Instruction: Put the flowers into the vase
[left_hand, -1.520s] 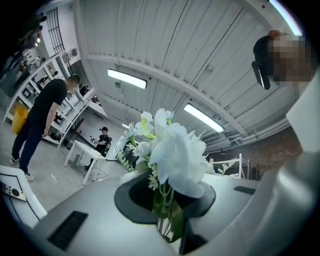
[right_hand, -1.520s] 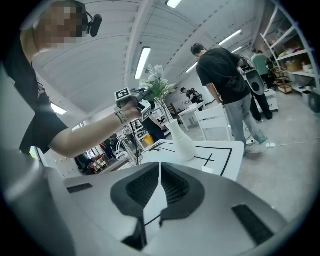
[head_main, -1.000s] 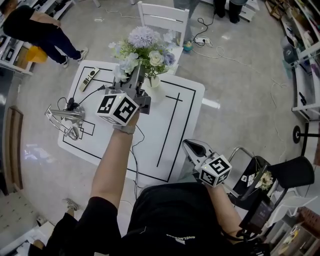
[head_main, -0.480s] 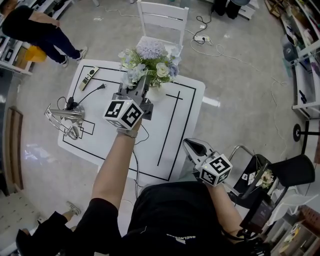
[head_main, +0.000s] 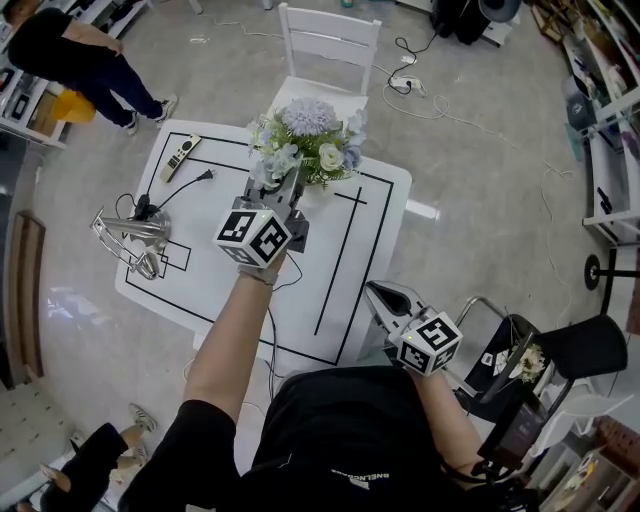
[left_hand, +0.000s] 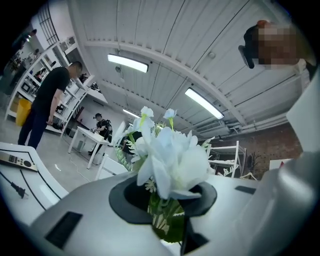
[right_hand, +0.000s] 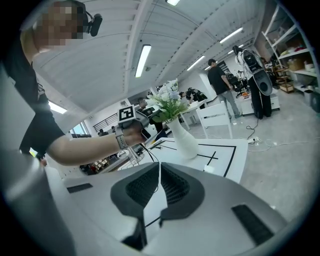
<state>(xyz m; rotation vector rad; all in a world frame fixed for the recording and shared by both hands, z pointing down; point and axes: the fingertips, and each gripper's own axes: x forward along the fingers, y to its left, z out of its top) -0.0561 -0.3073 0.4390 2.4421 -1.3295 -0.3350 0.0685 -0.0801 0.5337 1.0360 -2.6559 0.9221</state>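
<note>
The flowers (head_main: 305, 140), a bunch of pale blue and white blooms with green leaves, stand over the white vase (right_hand: 183, 140) at the table's far side. My left gripper (head_main: 290, 186) reaches in level from the near side and is shut on the stems just below the blooms. In the left gripper view the green stems (left_hand: 167, 220) fill the gap between its jaws, which have just been opening a little, and white petals (left_hand: 172, 160) hide what lies beyond. My right gripper (head_main: 385, 297) hangs off the table's near right corner, shut with nothing in it (right_hand: 159, 185).
The white table (head_main: 230, 290) has black lines on it. A remote (head_main: 178, 157), a black cable (head_main: 185, 185) and a metal wire stand (head_main: 135, 240) lie on its left part. A white chair (head_main: 325, 50) stands behind the table. A person (head_main: 80, 60) stands at far left.
My left gripper has sunk with the flowers, bringing the bunch lower over the vase and slightly rightward in the head view. The right gripper has stayed put. A person has walked in at bottom left.
</note>
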